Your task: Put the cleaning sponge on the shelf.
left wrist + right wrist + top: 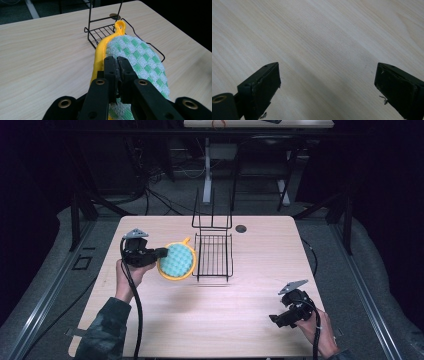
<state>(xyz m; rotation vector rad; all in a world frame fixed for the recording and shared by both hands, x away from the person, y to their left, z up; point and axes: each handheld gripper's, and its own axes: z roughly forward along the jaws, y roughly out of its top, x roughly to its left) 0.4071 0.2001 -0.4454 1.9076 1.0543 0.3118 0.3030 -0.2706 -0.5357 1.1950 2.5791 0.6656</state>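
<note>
A round pot holder (pixel 176 261), green-and-white checked with a yellow rim and hanging loop, hangs above the table just left of the black wire rack (pixel 213 254). My left gripper (pixel 162 252) is shut on its near edge. In the left gripper view the jaws pinch the pot holder (pixel 140 57) at its rim, the left gripper (pixel 118 65) pointing toward the wire rack (pixel 105 31). My right gripper (pixel 276 319) stands open at the table's front right, and in the right gripper view the right gripper (pixel 327 80) has only bare wood between its fingers.
The wooden table (pixel 250 285) has a small round dark hole (pixel 241 228) behind the rack. The rack's tall wire back rises at its far end. Dark floor, cables and frame legs surround the table.
</note>
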